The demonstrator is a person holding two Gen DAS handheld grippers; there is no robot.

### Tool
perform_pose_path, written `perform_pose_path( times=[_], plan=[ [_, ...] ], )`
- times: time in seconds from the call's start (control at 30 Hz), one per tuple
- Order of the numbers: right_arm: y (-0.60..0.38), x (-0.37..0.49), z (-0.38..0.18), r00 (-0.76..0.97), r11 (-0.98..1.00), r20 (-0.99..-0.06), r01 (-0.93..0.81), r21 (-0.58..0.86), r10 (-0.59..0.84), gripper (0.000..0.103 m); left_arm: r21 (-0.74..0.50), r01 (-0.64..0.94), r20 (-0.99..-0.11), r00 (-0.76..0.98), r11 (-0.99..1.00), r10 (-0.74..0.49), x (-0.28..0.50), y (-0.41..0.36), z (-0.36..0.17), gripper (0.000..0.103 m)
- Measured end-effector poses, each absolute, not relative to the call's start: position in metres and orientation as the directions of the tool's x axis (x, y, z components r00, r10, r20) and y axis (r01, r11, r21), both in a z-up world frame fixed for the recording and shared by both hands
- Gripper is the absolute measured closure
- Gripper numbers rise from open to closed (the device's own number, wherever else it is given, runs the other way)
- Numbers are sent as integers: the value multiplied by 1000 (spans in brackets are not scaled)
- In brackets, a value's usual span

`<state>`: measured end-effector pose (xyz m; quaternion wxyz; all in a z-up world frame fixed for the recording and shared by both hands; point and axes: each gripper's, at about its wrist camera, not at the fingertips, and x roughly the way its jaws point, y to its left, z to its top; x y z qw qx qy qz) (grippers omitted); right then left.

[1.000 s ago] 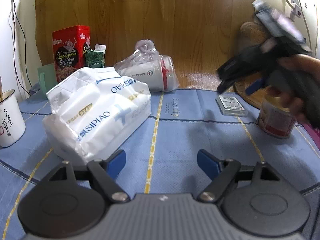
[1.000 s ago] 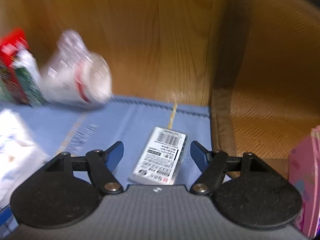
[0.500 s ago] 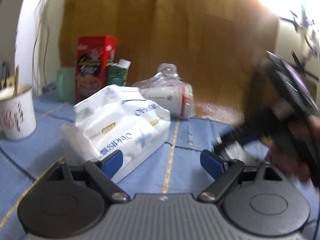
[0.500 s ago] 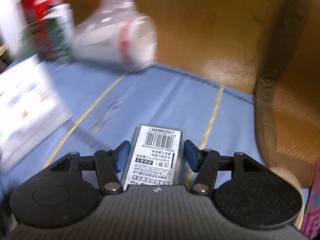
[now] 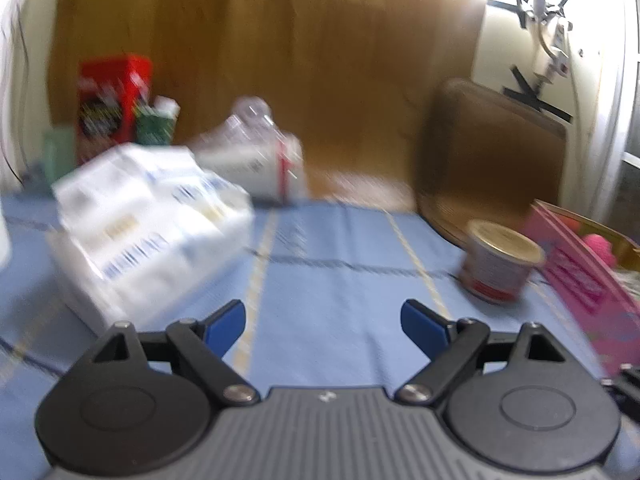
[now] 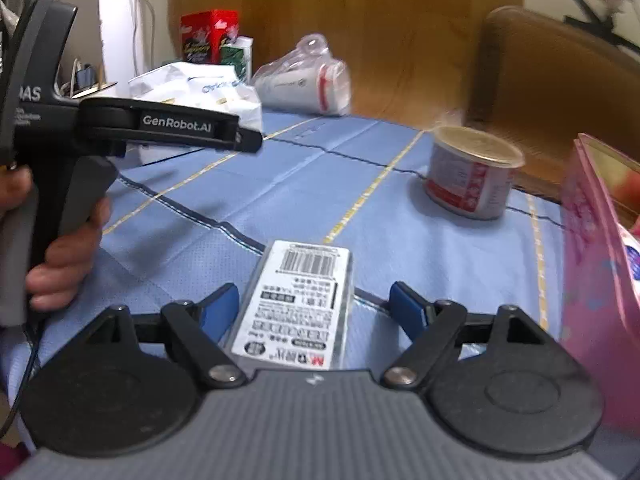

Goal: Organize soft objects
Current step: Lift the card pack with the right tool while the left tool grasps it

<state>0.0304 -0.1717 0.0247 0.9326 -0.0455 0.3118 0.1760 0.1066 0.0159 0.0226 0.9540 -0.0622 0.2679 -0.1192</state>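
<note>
A broad stretch of blue cloth on the worktop lies open ahead of the left gripper. A white tissue pack blocks the left side, with a bagged roll and a red box behind it near the wooden wall. On the right stand a small can and a pink box. A flat barcoded packet lies between the right gripper's spread fingers; its left finger sits just beside the packet, the right one apart from it.
</note>
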Motion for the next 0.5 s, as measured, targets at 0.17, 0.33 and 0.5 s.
perform_pose_path(
  times=[0.17, 0.33, 0.5],
  plan=[
    [-178, 33, 29, 726, 930, -596, -351, 109, 344, 19, -259, 228, -611, 714, 939, -342, 92, -6, 26, 16],
    [-178, 10, 21, 749, 931, -572, -357, 77, 335, 44, -248, 275, -692, 621, 929, -368, 75, -29, 26, 18],
    [-193, 8, 21, 745, 907, -518, -359, 220, 421, 44, -257, 296, -712, 586, 920, -387, 65, -49, 23, 22]
  ],
)
